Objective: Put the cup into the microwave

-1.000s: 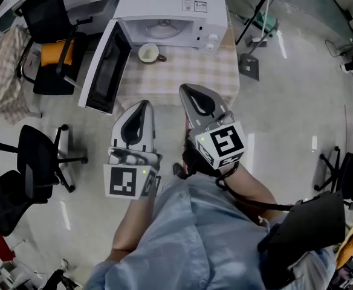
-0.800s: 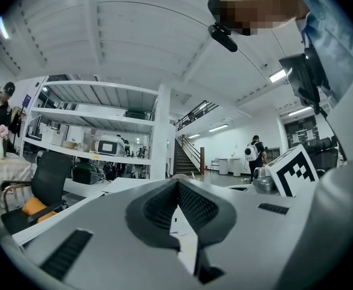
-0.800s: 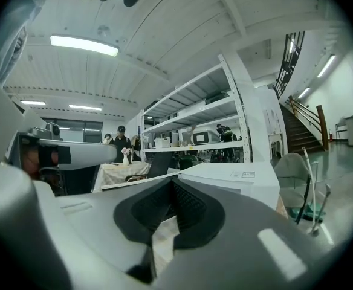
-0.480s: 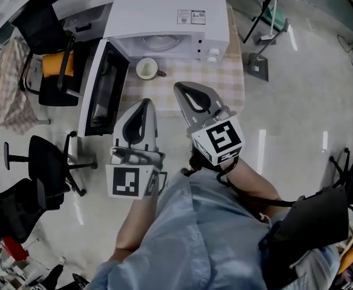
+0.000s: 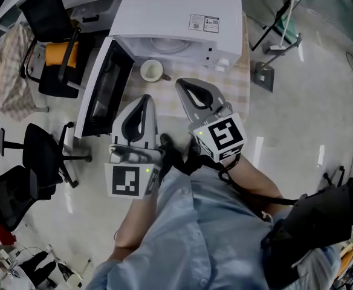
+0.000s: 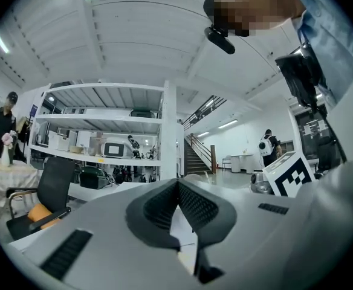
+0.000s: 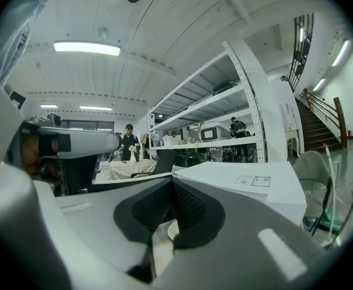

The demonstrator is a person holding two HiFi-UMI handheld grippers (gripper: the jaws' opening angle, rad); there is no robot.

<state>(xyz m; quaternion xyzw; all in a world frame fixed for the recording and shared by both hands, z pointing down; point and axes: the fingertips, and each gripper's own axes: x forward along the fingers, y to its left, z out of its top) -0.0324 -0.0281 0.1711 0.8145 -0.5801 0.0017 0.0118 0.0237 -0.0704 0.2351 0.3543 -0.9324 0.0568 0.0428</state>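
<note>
You're in a big open lab or workshop hall, not a home: white metal shelving [image 6: 104,122] stacked with equipment rises toward a high ribbed ceiling [image 6: 140,35] with strip lights [image 7: 86,48], and a staircase [image 6: 196,157] climbs beyond it. A glossy floor [image 5: 297,101] carries rolling office chairs [image 5: 40,156]. The microwave [image 5: 176,14] sits on a small cloth-covered worktop [image 5: 237,84], and other people [image 6: 266,145] stand in the background.

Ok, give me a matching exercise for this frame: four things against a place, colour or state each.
Things:
1. cup
2. microwave door
3. right claw
4. chair cushion

Descriptions:
a. swung open
b. orange
c. shut, nothing in it
d. standing on the checked cloth

Pairs: 1-d, 2-a, 3-c, 4-b.
</note>
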